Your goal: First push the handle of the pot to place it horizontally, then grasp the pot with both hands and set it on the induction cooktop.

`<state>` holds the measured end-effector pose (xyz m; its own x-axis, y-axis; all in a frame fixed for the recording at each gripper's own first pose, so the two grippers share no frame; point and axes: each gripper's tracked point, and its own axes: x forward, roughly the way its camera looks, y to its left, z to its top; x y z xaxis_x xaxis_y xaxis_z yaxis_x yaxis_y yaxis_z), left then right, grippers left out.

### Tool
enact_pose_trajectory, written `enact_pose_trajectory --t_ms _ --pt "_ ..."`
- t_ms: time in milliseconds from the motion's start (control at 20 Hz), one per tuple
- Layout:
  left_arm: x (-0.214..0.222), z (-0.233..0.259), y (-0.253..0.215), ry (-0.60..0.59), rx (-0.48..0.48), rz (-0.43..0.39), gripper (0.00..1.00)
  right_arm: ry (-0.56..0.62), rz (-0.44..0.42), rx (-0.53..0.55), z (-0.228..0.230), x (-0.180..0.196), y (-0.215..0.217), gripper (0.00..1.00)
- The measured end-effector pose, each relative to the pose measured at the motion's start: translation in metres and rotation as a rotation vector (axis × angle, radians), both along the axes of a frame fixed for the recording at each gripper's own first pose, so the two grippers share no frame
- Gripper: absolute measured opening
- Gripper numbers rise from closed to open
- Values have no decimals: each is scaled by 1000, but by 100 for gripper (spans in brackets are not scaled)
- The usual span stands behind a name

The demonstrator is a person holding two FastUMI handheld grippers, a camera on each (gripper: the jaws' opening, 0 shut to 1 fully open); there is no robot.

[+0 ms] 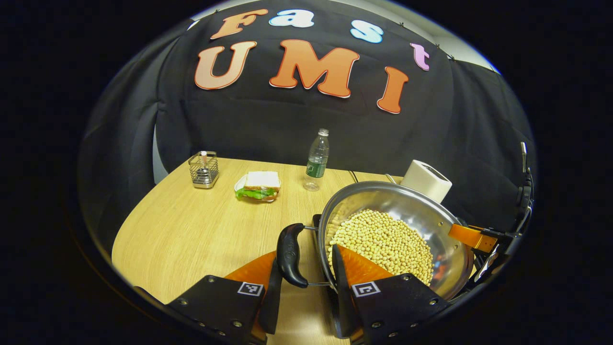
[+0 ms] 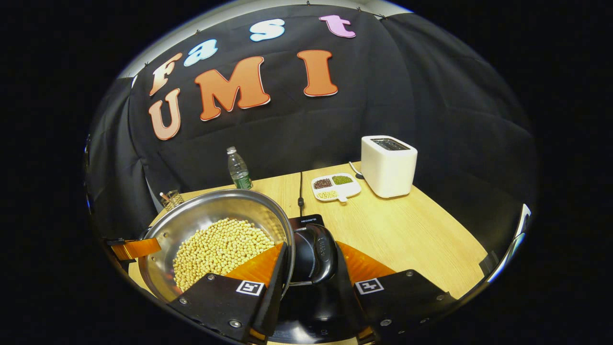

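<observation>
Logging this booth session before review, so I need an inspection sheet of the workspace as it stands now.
Surface: wooden table, bare in front.
Job's things: steel pot of pale beans, lifted; black handles at both sides; dark cooktop partly visible beyond the pot.
Clutter: sandwich, water bottle, wire holder, white toaster, divided dish.
Grippers: left gripper and right gripper each straddle a handle; contact unclear.
Cables: black cord running to the cooktop.
Surroundings: black cloth wall.
</observation>
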<state>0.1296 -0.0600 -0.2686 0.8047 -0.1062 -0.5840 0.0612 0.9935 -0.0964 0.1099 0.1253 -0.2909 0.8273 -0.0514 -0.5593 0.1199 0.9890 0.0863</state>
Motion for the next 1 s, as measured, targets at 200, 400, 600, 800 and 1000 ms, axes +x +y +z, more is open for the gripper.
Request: enact_pose_trajectory --t_ms 200,400,600,800,1000 --pt "10 -12 -14 11 2 -20 52 24 -18 2 -15 5 -16 55" --pt "18 -25 -23 20 6 -22 52 47 -29 2 -28 9 -24 55" --pt "26 -37 -29 27 10 -25 52 66 -36 4 -39 14 -28 55" --pt "30 -43 -33 25 19 -33 53 78 -40 2 -46 15 -32 56" --pt "35 -41 -28 -7 40 -18 54 29 -24 6 -30 15 -30 60"
